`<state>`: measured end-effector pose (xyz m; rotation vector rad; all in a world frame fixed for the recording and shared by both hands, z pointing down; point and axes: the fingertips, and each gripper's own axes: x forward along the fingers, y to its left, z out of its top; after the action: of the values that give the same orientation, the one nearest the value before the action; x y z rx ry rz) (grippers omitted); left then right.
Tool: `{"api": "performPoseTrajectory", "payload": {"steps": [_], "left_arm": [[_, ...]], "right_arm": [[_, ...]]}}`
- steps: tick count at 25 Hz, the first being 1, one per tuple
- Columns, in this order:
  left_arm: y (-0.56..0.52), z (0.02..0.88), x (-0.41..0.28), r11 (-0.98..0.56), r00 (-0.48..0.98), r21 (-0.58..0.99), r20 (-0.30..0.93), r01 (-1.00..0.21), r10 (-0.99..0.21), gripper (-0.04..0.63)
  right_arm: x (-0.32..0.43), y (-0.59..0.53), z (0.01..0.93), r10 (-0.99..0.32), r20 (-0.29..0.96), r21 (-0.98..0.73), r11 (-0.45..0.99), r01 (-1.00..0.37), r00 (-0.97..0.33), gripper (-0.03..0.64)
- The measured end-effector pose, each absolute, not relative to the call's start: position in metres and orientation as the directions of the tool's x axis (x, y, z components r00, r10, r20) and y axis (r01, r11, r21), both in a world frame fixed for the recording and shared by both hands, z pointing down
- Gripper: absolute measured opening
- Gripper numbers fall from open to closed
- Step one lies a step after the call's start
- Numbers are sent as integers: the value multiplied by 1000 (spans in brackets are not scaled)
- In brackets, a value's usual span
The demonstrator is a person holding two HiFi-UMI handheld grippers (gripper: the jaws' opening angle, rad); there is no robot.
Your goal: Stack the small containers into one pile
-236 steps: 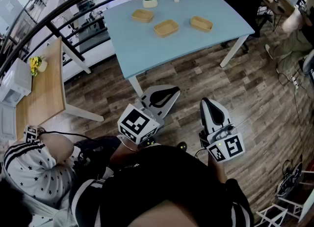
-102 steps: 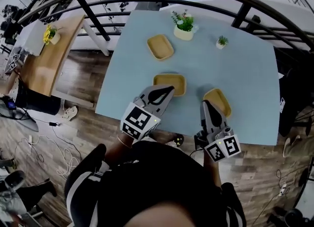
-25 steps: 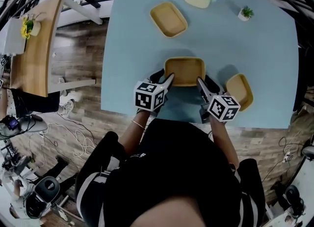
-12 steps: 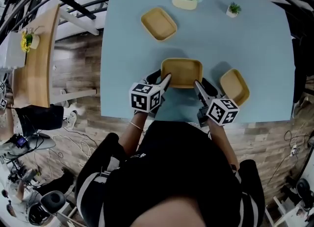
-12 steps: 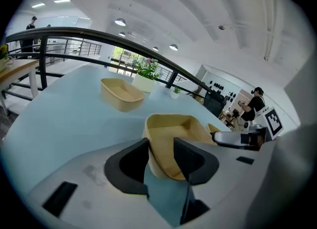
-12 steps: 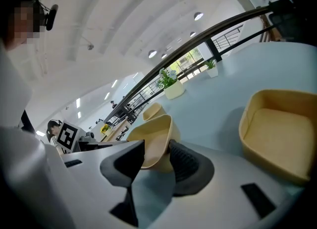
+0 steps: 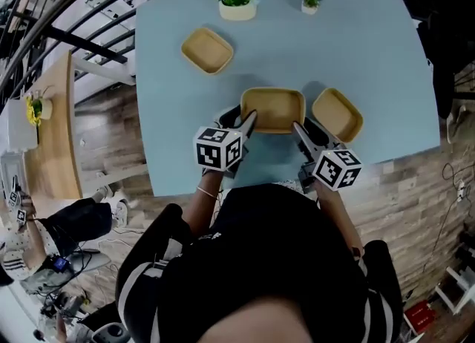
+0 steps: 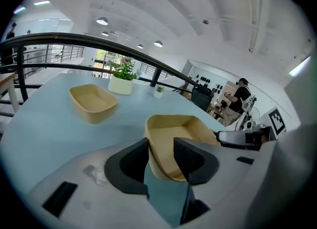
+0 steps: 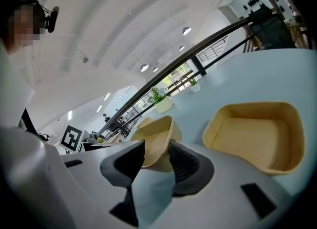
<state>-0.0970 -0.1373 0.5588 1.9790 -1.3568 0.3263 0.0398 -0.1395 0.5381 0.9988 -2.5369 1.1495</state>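
Note:
Three shallow tan containers are on or over the light-blue table (image 7: 178, 134). Both grippers hold the middle container (image 7: 273, 109) just above the tabletop. My left gripper (image 7: 249, 119) is shut on its left wall (image 8: 154, 146), and my right gripper (image 7: 297, 128) is shut on its right wall (image 9: 159, 146). A second container (image 7: 337, 114) lies on the table close to the right of the held one, and it fills the right gripper view (image 9: 257, 134). The third container (image 7: 207, 50) lies farther back on the left (image 8: 93, 102).
A white planter with greenery (image 7: 237, 0) and a tiny potted plant (image 7: 312, 0) stand along the table's far edge. A dark railing (image 8: 74, 39) runs behind the table. The near table edge is just in front of the person's body, with wood floor (image 7: 415, 185) to the right.
Both grippers have risen with the middle container between them and carried it right, so the gap to the right container has shrunk. The other two containers have stayed put.

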Motion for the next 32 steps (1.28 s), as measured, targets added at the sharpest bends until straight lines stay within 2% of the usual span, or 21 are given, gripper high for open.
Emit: {"api": "performPoseTrajectory", "payload": {"steps": [18, 32], "left_arm": [[-181, 534, 7, -476, 601, 368, 521, -798, -605, 152], [-201, 528, 61, -571, 652, 332, 517, -750, -555, 152]], "right_arm": [[136, -131, 522, -717, 382, -600, 288, -746, -584, 155], [181, -127, 517, -789, 359, -620, 197, -760, -498, 155]]}}
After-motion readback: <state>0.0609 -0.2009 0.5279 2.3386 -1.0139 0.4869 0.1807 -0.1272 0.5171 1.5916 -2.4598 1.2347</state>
